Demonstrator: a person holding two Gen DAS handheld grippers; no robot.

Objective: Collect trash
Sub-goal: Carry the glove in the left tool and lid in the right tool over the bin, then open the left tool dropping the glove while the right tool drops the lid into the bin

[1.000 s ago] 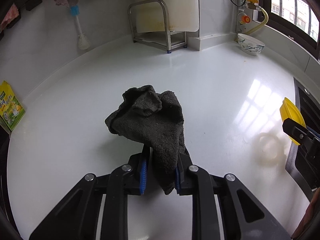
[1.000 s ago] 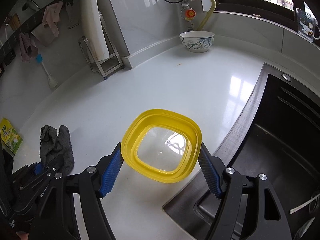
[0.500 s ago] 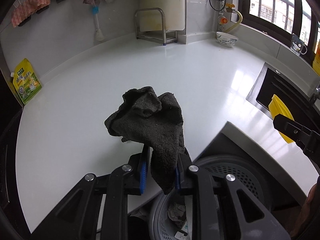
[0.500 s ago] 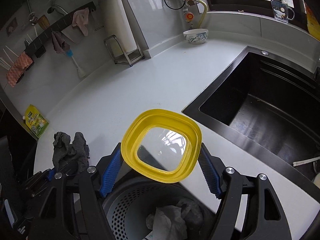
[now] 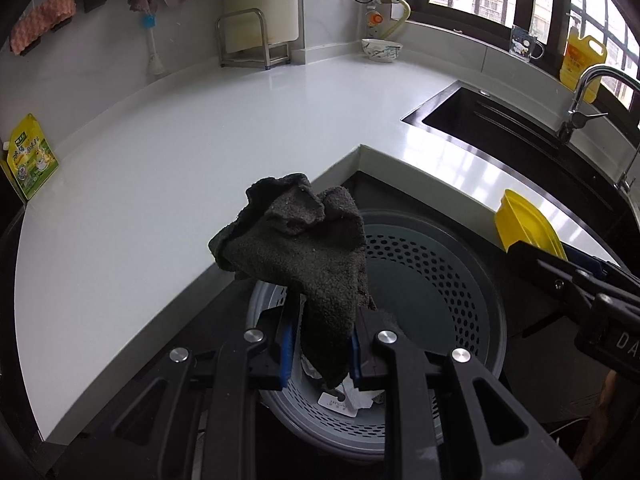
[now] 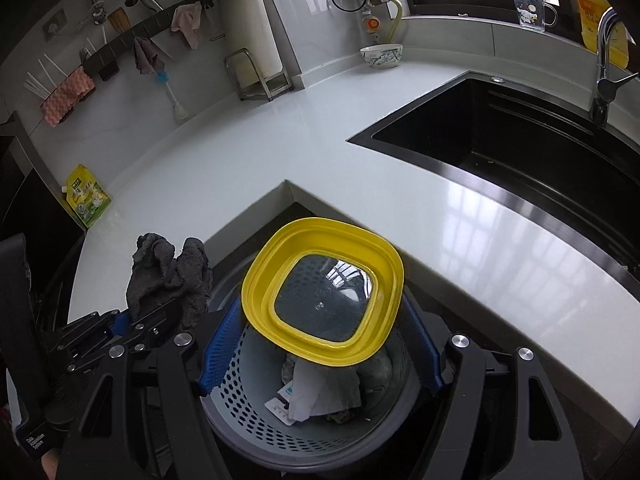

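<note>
Clamping a dark grey rag (image 5: 304,252), left gripper (image 5: 320,348) holds it over the perforated grey bin (image 5: 432,280). Right gripper (image 6: 320,344), spread wide, pinches a yellow lid (image 6: 324,292) by its edges above the bin's paper scraps (image 6: 316,396). White counter (image 5: 200,140) and black sink (image 6: 520,140) behind.

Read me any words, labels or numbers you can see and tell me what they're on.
"DA", cut off: right gripper body.
Green pouch: print too blurred.
Yellow bottle: label unreadable.
Paper scraps in bin: print too small.
Label at left gripper's edge: unreadable.
</note>
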